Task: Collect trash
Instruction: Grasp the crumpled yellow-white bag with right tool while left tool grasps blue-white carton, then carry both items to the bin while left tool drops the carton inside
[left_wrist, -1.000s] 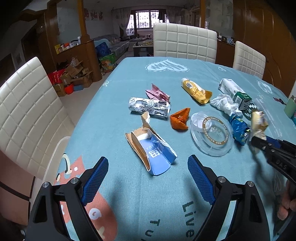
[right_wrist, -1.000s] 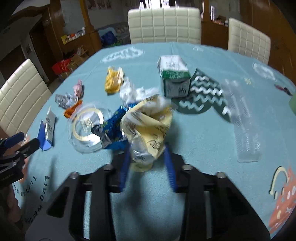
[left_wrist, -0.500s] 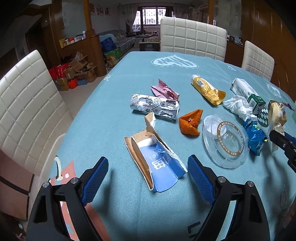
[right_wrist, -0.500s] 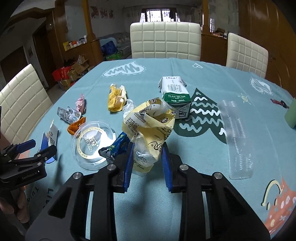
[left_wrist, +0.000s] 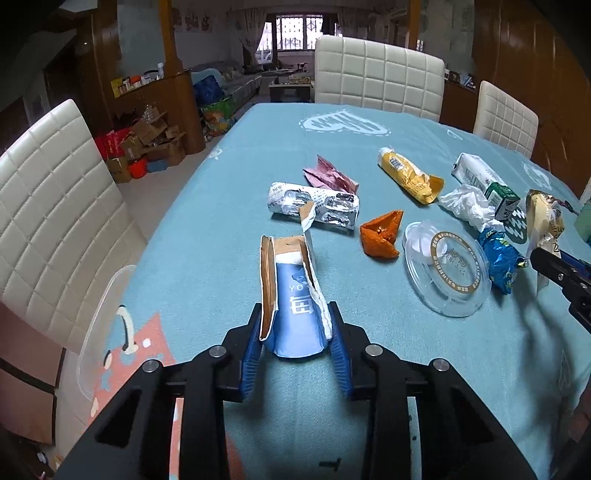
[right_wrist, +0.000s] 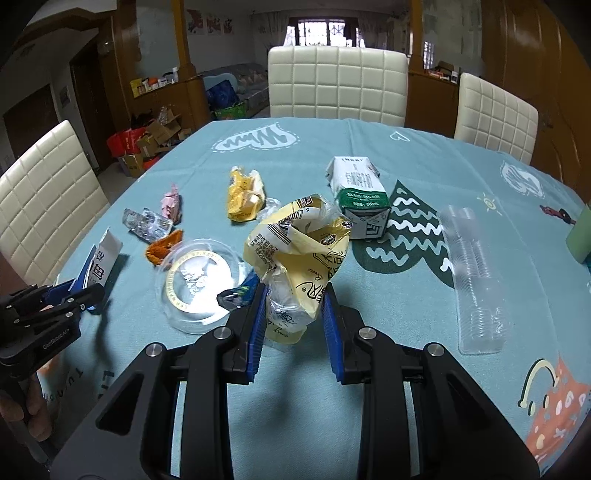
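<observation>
Your left tongs (left_wrist: 295, 334) are clamped on the near end of the torn blue carton (left_wrist: 291, 295), which lies on the table (left_wrist: 229, 229) with its ripped flaps pointing away from you. Your right tongs (right_wrist: 293, 314) grip the crumpled yellow wrapper (right_wrist: 299, 251) and hold it upright above the cloth. Between them lie the clear plastic lid (left_wrist: 448, 269), the orange scrap (left_wrist: 382, 236) and the blue foil wrapper (left_wrist: 500, 258). The milk carton (right_wrist: 360, 195) stands just behind the yellow wrapper.
</observation>
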